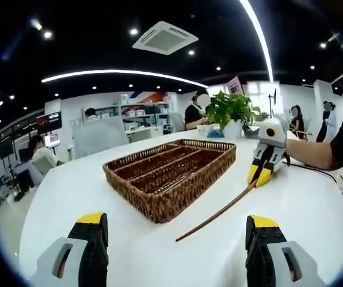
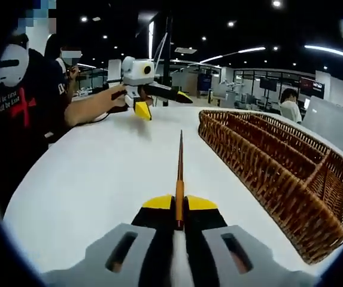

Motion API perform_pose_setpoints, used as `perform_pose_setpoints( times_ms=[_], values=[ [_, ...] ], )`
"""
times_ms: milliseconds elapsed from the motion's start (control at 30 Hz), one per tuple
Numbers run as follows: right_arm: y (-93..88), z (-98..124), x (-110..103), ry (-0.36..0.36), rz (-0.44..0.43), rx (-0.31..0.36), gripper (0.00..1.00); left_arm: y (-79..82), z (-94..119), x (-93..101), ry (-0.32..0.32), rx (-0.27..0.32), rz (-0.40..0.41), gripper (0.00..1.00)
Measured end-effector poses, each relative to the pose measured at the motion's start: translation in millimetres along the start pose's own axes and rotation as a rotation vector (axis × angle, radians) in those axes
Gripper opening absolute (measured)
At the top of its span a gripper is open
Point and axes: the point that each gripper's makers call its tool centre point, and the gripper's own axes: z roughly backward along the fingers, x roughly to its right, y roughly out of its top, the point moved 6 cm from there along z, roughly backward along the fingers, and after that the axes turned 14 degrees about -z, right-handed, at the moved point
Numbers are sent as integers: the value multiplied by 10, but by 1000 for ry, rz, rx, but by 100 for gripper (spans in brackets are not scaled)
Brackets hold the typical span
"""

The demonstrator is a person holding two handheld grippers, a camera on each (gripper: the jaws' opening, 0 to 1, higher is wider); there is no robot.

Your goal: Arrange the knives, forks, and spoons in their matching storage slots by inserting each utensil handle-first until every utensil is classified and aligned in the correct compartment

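In the left gripper view, the left gripper [image 1: 177, 239] hangs wide open above the white table's [image 1: 69, 197] near edge. The divided wicker tray [image 1: 171, 173] sits mid-table. Just right of it, the right gripper [image 1: 261, 173] clamps a thin brown stick [image 1: 216, 212], its far tip resting on the tabletop.

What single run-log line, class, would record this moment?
right gripper: shut on thin brown wooden stick, tip low over white table | left gripper: open, holding nothing | woven wicker tray: compartments bare | state: stick beside tray
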Motion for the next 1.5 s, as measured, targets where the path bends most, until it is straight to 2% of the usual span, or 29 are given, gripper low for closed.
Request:
perform_pose_setpoints(
  times_ms=[167,467,633,833,1100,1367,1500],
  values=[
    [21,14,-30,3,-39,-12,4,-5,4,-21,6,2,-9,100],
    [170,82,-109,19,-142,40,3,14,41,-100,34,30,13,100],
    [236,118,-135,5,-146,58,3,10,54,-122,56,37,22,100],
    [294,164,-130,-27,-152,77,3,7,46,-107,55,35,24,100],
    [438,295,-56,-110,-183,148,3,10,45,-95,57,37,24,100],
    [479,392,-52,-208,-195,137,3,-1,41,-97,58,32,23,100],
    [474,411,-37,-235,-210,138,3,-10,31,-90,56,27,20,100]
  ],
)
